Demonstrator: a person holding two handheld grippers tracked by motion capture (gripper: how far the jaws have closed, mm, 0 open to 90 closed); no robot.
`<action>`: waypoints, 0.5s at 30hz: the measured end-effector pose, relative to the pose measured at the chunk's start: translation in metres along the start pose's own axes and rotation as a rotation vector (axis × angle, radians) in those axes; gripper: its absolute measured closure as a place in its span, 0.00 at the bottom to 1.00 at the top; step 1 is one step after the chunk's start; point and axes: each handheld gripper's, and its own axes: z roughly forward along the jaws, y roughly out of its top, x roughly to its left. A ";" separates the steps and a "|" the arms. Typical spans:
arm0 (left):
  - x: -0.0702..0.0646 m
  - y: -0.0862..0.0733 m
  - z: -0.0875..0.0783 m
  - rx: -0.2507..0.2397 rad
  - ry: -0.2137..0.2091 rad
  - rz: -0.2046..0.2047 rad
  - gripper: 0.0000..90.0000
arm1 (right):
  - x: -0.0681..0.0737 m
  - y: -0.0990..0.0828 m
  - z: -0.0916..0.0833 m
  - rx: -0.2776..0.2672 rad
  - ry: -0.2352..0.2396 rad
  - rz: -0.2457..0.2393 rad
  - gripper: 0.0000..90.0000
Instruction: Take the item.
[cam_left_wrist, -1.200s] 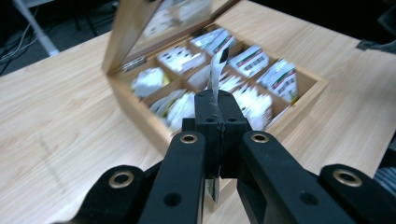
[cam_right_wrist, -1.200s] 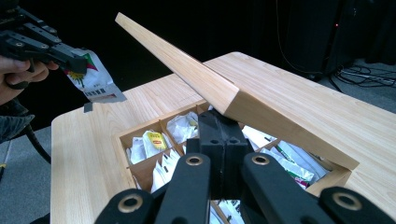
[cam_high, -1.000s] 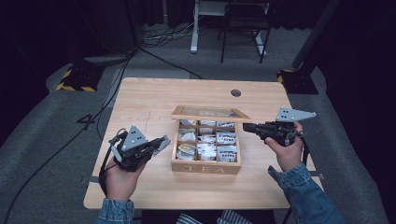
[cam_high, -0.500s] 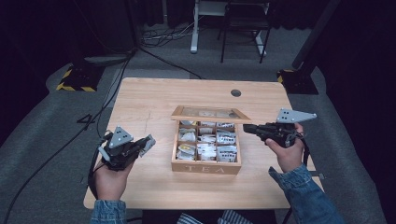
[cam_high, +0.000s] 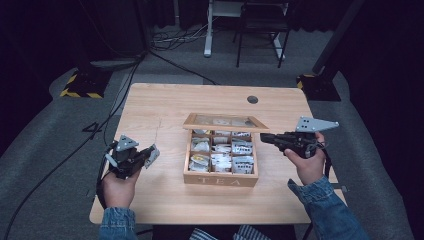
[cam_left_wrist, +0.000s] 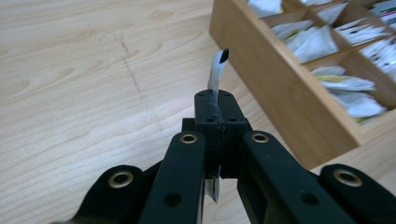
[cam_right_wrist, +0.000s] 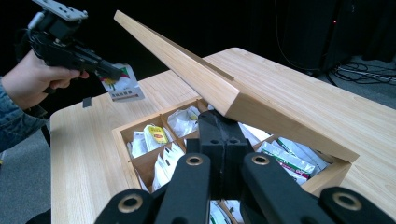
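Meanwhile, a sachet (cam_left_wrist: 217, 70), clamped in the left gripper (cam_high: 148, 156), had been carried left of the box (cam_high: 220, 178), suggesting removal, while the right gripper (cam_high: 264, 138) was held closed, empty, under its lid (cam_right_wrist: 187, 63).

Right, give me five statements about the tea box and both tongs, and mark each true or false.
1. The left tongs are shut on a tea bag packet. True.
2. The tea box has its lid closed flat. False: the lid is raised, tilted up at the back.
3. The right tongs hold a tea bag packet. False: the jaws are shut together with nothing seen between them.
4. The box's compartments contain packets. True.
5. The left tongs are inside the box. False: they are above the table, left of the box.
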 end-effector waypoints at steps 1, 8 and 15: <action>0.003 -0.003 0.005 0.007 0.000 -0.015 1.00 | 0.000 0.000 0.000 0.002 0.001 -0.001 1.00; 0.002 -0.006 0.016 0.011 -0.048 -0.028 1.00 | 0.000 0.000 0.001 0.005 0.001 -0.002 1.00; 0.001 -0.007 0.023 0.032 -0.042 -0.031 1.00 | 0.000 0.000 0.001 0.006 0.001 -0.002 1.00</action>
